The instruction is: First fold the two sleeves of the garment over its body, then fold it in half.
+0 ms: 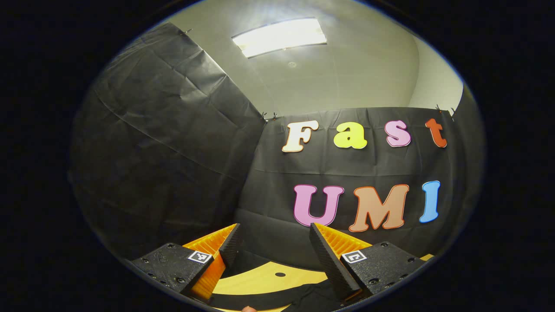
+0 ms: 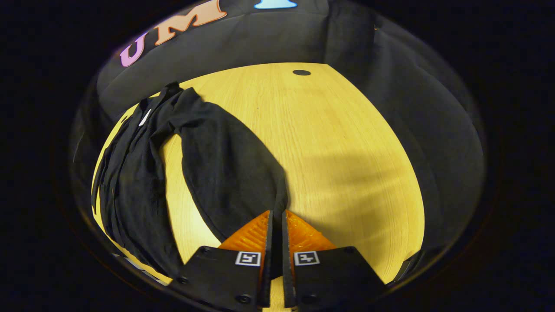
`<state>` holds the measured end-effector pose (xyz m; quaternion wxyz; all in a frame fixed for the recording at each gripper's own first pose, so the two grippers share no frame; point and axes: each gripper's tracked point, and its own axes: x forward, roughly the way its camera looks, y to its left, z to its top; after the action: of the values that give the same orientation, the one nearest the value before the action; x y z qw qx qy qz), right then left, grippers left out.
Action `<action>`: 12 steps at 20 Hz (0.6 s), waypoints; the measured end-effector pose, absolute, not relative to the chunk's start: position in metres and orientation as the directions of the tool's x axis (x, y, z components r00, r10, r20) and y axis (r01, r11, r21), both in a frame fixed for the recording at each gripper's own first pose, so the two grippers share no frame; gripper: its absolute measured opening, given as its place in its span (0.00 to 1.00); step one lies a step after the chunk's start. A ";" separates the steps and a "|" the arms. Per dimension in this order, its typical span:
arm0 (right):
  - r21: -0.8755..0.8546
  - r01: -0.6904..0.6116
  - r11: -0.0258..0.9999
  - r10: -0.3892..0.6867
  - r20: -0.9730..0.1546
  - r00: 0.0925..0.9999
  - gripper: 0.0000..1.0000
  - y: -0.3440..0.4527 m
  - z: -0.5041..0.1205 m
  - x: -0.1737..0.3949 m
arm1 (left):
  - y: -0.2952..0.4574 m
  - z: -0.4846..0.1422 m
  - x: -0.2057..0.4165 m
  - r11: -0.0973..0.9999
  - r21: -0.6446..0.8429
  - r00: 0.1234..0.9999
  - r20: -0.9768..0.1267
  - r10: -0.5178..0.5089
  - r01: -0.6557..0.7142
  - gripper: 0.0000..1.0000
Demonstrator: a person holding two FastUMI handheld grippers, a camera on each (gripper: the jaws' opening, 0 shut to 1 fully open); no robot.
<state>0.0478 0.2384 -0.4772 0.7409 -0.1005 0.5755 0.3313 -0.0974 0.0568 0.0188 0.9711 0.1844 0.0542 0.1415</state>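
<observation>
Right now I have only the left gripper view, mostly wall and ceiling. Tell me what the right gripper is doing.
Observer: In the right gripper view, the right gripper is shut on the sleeve end of the black garment.
Operator: Say where that sleeve lies.
Observer: Spread out on the wooden table, apart from the body, not yet folded over.
Operator: Report the body.
Observer: Bunched along the table's left edge.

A recording booth inside an office-like room. Black cloth walls [image 1: 173, 143] enclose a wooden table [image 2: 338, 151]. A ceiling light panel [image 1: 279, 37] glows at upper centre.
</observation>
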 end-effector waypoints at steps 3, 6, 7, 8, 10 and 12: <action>0.230 -0.636 0.736 0.381 -0.918 0.109 0.06 0.239 -0.474 0.050 | 0.051 0.024 -0.110 0.887 0.385 0.952 -0.055 0.300 -0.257 0.92; 0.251 -0.643 0.724 0.398 -0.913 0.092 0.03 0.239 -0.474 0.050 | 0.051 0.028 -0.124 0.868 0.411 0.943 -0.052 0.329 -0.280 0.92; 0.262 -0.644 0.719 0.409 -0.909 0.087 0.03 0.239 -0.472 0.052 | 0.051 0.029 -0.132 0.861 0.419 0.940 -0.052 0.338 -0.287 0.92; 0.270 -0.642 0.717 0.422 -0.902 0.092 0.03 0.241 -0.464 0.057 | 0.051 0.028 -0.136 0.857 0.426 0.938 -0.053 0.343 -0.289 0.92; 0.294 -0.627 0.721 0.462 -0.879 0.119 0.03 0.244 -0.443 0.072 | 0.052 0.029 -0.144 0.854 0.430 0.936 -0.057 0.348 -0.292 0.92; 0.321 -0.615 0.720 0.503 -0.852 0.145 0.03 0.256 -0.416 0.087 | 0.055 0.027 -0.145 0.865 0.409 0.936 -0.069 0.346 -0.290 0.92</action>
<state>0.0865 0.2559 -0.4161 0.7549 -0.0520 0.5386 0.3705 -0.1445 0.0547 0.0267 0.9632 0.2003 0.0699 0.1651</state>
